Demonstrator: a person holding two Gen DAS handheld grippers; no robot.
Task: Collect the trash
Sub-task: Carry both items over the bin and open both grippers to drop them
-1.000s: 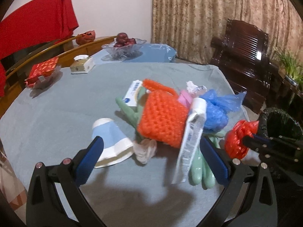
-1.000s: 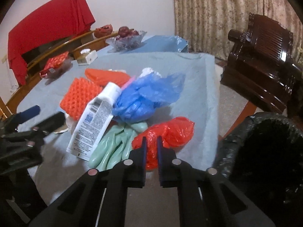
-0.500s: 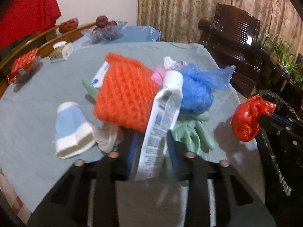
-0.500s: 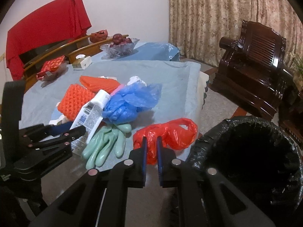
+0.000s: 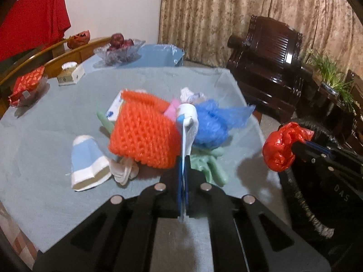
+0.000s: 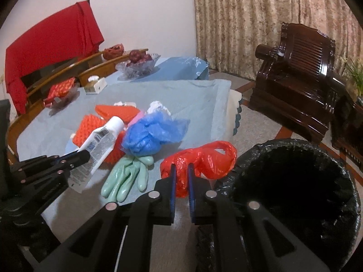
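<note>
Left wrist view
- left gripper [image 5: 183, 174]: jaws clenched on the flat crimped end of a white tube [image 5: 189, 131], seen edge-on, cap end away from the camera.
- pile on the table [image 5: 45, 136]: orange mesh netting [image 5: 143, 136] just left of the tube, crumpled blue plastic bag [image 5: 213, 127] to its right, green rubber gloves [image 5: 211, 165] under them.
- only here: a flattened blue-and-white paper cup [image 5: 87, 161] and a crumpled white wrapper [image 5: 124, 170] lying left of the netting.
- right gripper [image 5: 301, 141]: at the right edge, off the table, with a red plastic bag [image 5: 281, 147] bunched at its tip.

Right wrist view
- right gripper [image 6: 180, 176]: jaws grasping the red plastic bag [image 6: 204, 158], which hangs between the table edge and the bin.
- only here: the open mouth of a black-lined trash bin [image 6: 295, 181], just right of the red bag.
- left gripper [image 6: 82, 156]: at left, pinching the white tube [image 6: 97, 145]; from this side the tube's printed face and barcode show, and it tilts up off the table.
- table [image 6: 192, 104]: blue bag [image 6: 152, 133] and green gloves [image 6: 127, 174] lie by the tube.
</note>
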